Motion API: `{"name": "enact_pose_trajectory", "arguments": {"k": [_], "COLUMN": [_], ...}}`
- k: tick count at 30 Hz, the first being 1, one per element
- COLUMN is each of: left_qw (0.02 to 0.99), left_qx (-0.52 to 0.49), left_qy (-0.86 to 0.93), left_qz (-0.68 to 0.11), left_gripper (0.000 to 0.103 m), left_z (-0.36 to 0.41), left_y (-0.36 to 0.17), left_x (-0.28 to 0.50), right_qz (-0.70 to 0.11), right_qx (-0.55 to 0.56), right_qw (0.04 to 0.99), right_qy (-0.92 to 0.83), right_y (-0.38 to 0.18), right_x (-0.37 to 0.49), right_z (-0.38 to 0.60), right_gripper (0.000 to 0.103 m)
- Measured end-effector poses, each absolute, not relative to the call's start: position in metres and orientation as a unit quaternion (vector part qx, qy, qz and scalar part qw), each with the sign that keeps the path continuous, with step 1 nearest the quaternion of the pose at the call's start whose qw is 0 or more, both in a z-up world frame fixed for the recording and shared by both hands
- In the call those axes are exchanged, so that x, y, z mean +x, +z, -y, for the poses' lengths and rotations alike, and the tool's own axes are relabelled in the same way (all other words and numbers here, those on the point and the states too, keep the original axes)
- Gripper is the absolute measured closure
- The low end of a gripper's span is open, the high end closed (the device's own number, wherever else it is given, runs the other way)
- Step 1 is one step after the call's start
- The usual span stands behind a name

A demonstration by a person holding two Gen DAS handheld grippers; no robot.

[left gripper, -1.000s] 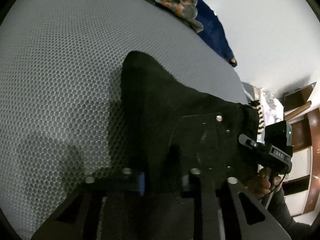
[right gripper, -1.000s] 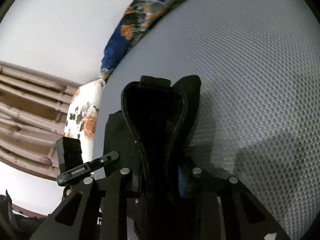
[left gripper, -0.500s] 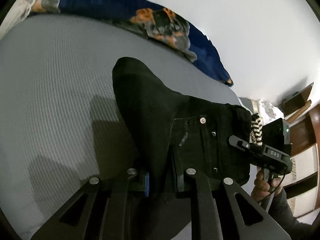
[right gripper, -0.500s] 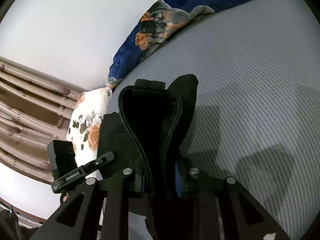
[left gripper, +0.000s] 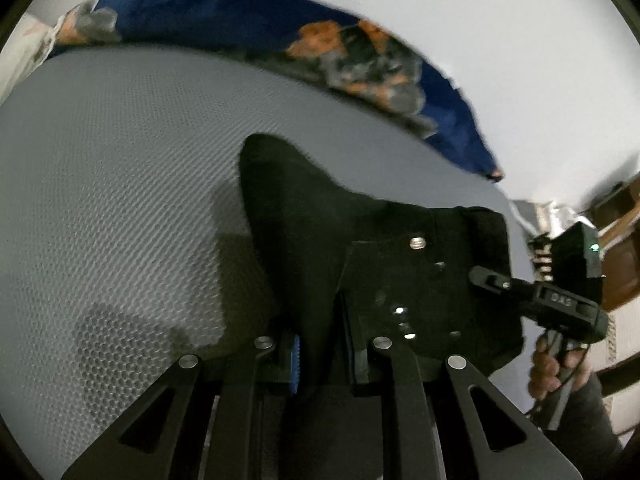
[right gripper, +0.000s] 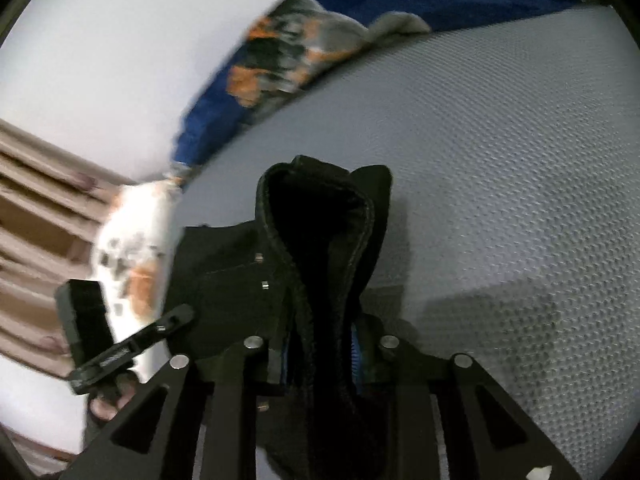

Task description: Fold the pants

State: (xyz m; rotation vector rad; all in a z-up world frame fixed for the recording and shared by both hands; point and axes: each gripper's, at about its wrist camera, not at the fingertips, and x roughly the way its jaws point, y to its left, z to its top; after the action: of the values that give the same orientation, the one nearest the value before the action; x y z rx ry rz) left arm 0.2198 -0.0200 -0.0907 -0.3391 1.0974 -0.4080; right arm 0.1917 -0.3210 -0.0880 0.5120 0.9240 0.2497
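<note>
Grey honeycomb-textured mattress fills the foreground, shadows across it. Blue blanket w/ orange-grey print bunched along far edge, against plain white wall. Wooden furniture far right; beige curtain folds beside white floral pillow.

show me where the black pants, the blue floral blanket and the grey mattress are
black pants (left gripper: 304, 240), left wrist view, on the raised fabric.
blue floral blanket (right gripper: 280, 56), right wrist view, on its orange and grey print.
grey mattress (left gripper: 120, 160), left wrist view, on bare surface.

Bedroom: grey mattress, floral pillow
</note>
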Motion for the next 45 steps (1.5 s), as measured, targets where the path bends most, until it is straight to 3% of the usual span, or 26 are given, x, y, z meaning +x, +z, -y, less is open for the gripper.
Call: {"name": "enact_pose_trajectory", "arguments": {"k": [2,4,13,22,27,36,45], "left_qw": [0.817,0.815,0.837,0.878,0.886,0.892,0.904], "left_qx": [-0.160,-0.163,-0.095,-0.015,-0.005,0.006,0.009], "left_qy": [-0.176,-0.163,-0.113,-0.026,-0.013,-0.013,-0.006], "left_qz": [-0.526,-0.531,-0.527,-0.478,-0.463,-0.452,-0.428], "left_gripper": [0.077,0.067,0.054,0.045,0.040,0.036,0.030], "left_z": [0.015,0.010,0.016,0.024,0.030,0.043,0.046], "left_y": [-0.102,-0.111,-0.113,-0.082,-0.071,-0.060,-0.052], "left_x": [0.219,0.216,0.178,0.124,0.093,0.054,0.029], "right_qz": [-0.445,-0.447,-0.442,-0.376,-0.346,-0.316,-0.315], "right_qx": [0.238,0.227,0.208,0.126,0.079,0.030,0.014], "right_qw": [0.858,0.860,0.871,0.918,0.935,0.948,0.949], "right_qy": [0.098,0.090,0.051,0.010,0.007,-0.007,-0.021], "right_y": [-0.093,-0.097,-0.103,-0.059,-0.045,-0.050,-0.058], "right_x": [0.190,0.186,0.152,0.102,0.072,0.030,0.009], "right_z": [0.323,0.325,0.328,0.289,0.253,0.203,0.189], "right_gripper": [0.061,0.059,0.048,0.046,0.039,0.027,0.022]}}
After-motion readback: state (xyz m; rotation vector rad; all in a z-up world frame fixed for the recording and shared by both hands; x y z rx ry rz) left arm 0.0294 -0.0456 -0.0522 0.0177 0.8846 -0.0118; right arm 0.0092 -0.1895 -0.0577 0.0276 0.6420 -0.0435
